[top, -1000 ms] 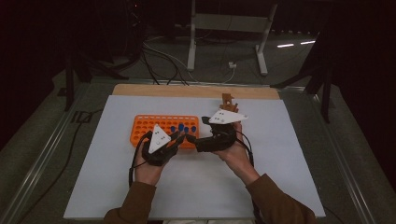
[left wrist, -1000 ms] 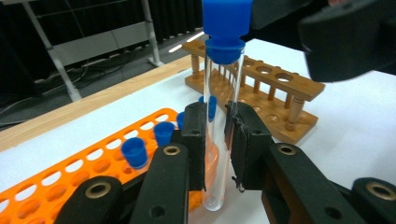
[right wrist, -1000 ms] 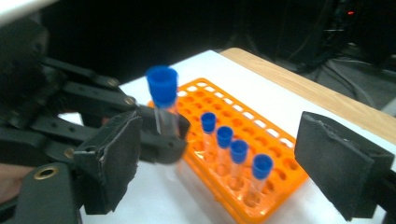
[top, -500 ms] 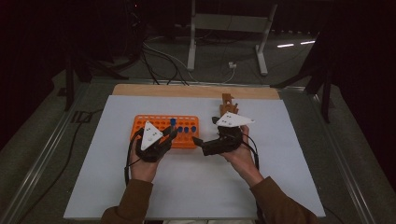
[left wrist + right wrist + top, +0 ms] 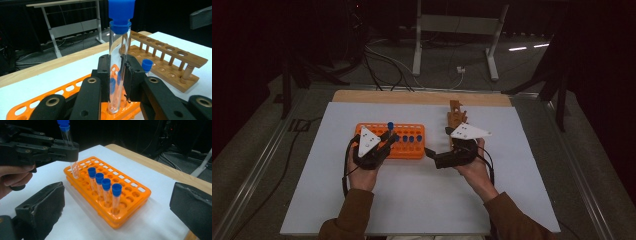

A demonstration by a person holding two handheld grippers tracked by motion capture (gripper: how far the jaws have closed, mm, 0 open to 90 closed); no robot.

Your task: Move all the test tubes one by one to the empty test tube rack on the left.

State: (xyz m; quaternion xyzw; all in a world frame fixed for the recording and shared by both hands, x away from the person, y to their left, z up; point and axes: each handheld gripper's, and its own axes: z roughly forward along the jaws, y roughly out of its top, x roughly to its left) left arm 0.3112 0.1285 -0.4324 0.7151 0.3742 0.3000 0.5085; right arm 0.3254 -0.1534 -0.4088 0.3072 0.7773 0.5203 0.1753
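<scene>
So the left gripper (image 5: 117, 82) has its jaws clamped on a clear test tube (image 5: 119, 67) with a blue cap. The tube stands upright between the two jaws, gripped around its middle, cap well above them and its bottom end poking out below, right over the orange rack (image 5: 110, 195) and dipping into one of its holes. In the right gripper view that same tube sits at the far left end of the rack, with four more blue-capped tubes (image 5: 103, 185) standing in a row just beside it. The right gripper (image 5: 117, 207) has its jaws wide apart with nothing between them, facing the orange rack. A wooden rack (image 5: 165, 63) sits on the white table (image 5: 422, 200) beyond the left jaws.
</scene>
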